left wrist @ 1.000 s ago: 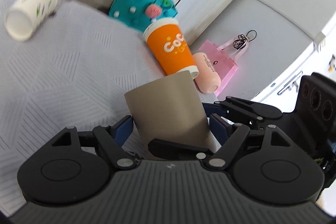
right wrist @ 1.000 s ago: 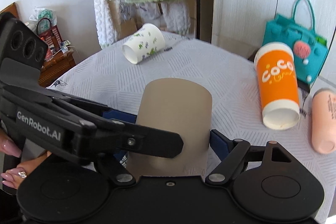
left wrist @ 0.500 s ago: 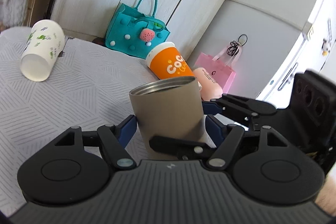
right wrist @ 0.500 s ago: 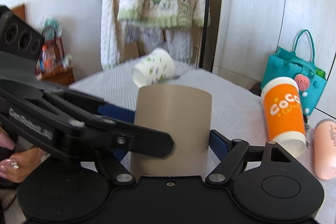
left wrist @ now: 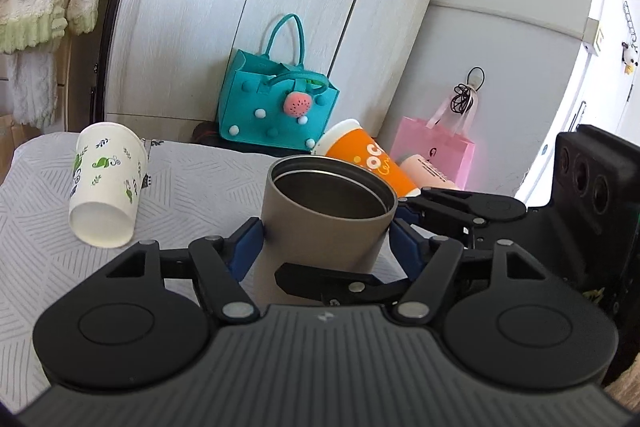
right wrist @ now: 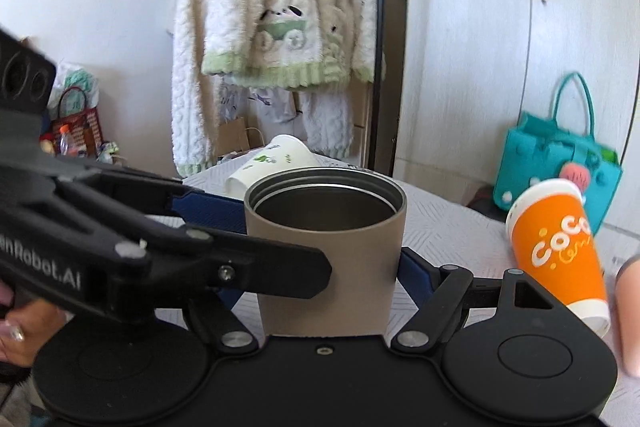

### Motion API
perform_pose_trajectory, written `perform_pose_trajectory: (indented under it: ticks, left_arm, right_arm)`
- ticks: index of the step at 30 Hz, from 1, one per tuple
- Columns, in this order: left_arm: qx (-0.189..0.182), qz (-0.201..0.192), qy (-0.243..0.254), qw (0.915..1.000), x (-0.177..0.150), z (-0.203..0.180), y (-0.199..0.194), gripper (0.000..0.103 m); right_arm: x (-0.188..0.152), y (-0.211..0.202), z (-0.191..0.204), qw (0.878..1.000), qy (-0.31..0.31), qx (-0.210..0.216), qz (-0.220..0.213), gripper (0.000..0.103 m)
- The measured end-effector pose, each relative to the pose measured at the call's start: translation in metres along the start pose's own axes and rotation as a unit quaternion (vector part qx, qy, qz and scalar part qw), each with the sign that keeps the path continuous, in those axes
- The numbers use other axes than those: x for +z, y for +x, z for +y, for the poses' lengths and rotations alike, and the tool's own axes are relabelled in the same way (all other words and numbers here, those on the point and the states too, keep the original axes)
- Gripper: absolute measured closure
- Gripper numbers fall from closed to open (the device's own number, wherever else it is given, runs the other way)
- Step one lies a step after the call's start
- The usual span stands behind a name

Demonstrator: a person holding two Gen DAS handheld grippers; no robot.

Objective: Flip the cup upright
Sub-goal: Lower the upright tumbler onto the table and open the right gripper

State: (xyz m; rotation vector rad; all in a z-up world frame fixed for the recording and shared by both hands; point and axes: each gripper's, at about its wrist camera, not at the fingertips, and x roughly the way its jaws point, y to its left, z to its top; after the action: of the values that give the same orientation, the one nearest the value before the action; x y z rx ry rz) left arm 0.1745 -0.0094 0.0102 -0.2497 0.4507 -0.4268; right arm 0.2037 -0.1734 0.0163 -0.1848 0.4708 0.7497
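tan cup [left wrist: 324,223] mouth up, clamped by left tool [left wrist: 326,245] and right tool [right wrist: 326,267]; flip looks done, release onto table [left wrist: 192,183] left.

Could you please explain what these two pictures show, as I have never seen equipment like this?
There is no robot here. A person holds a hand-held gripper, a two-fingered clamp, in each hand, and a small wide-angle camera on each looks forward along its fingers. One picture comes from the left hand-held gripper, the other from the right hand-held gripper. Each view also shows the other tool reaching in from the side. Both are closed on the same tan metal cup, which now stands mouth up. On the table, under a white patterned cloth, a white paper cup and an orange cup lie on their sides. A teal bag stands beyond the table.
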Motion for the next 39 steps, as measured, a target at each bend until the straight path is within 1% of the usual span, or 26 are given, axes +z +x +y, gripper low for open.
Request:
perform_pose_trajectory:
  ticks: [4, 8, 10, 14, 18, 21, 23, 25, 26, 27, 28, 30, 36, 39]
  left_arm:
    - [-0.008, -0.005, 0.011, 0.9999, 0.003, 0.0, 0.005, 0.035]
    - [-0.01, -0.008, 0.027, 0.9996, 0.005, -0.002, 0.013, 0.035]
    - [-0.011, -0.004, 0.03, 0.9995, 0.003, -0.002, 0.016, 0.035]
    - [-0.011, -0.01, 0.038, 0.9992, -0.001, -0.005, 0.015, 0.035]
    - [-0.011, -0.012, 0.038, 0.9991, -0.003, -0.007, 0.015, 0.035]
    - [-0.017, -0.007, 0.026, 0.9995, -0.004, -0.004, 0.015, 0.035]
    - [-0.01, -0.01, 0.028, 0.9995, -0.005, -0.006, 0.012, 0.035]
    - [0.0, -0.015, 0.037, 0.9992, -0.005, -0.01, 0.008, 0.035]
    - [0.005, -0.017, 0.041, 0.999, -0.005, -0.011, 0.005, 0.035]
    - [0.01, -0.019, 0.043, 0.9989, -0.005, -0.012, 0.003, 0.035]
    - [0.012, -0.019, 0.043, 0.9988, -0.005, -0.013, 0.0, 0.035]
    - [0.014, -0.018, 0.041, 0.9989, -0.005, -0.014, -0.005, 0.033]
    - [0.029, -0.01, 0.045, 0.9985, -0.009, -0.021, -0.023, 0.033]
    - [0.035, -0.011, 0.046, 0.9983, -0.009, -0.025, -0.036, 0.032]
  right_arm:
    - [-0.001, 0.002, 0.001, 1.0, -0.013, -0.02, -0.015, 0.022]
    - [-0.001, 0.004, -0.009, 0.999, 0.002, -0.027, -0.018, 0.022]
    - [-0.004, 0.005, -0.009, 0.999, 0.0, -0.033, -0.019, 0.022]
    - [-0.008, 0.004, -0.009, 0.999, -0.004, -0.034, -0.021, 0.022]
    - [-0.011, 0.003, -0.009, 0.999, -0.002, -0.037, -0.028, 0.022]
    - [-0.011, 0.001, -0.005, 0.998, 0.005, -0.052, -0.028, 0.02]
    - [-0.009, 0.001, -0.001, 0.998, 0.0, -0.061, -0.02, 0.02]
    - [-0.009, -0.002, 0.001, 0.998, -0.005, -0.066, -0.021, 0.02]
    - [-0.009, -0.004, 0.002, 0.998, -0.004, -0.067, -0.02, 0.018]
    - [-0.009, -0.006, 0.002, 0.997, 0.0, -0.071, -0.021, 0.015]
    - [-0.009, -0.008, 0.003, 0.997, 0.003, -0.073, -0.021, 0.014]
    - [-0.01, -0.013, 0.005, 0.997, 0.009, -0.077, -0.022, 0.014]
    - [-0.016, -0.032, 0.014, 0.995, 0.02, -0.096, -0.025, 0.014]
    - [-0.021, -0.044, 0.021, 0.993, 0.027, -0.112, -0.025, 0.014]
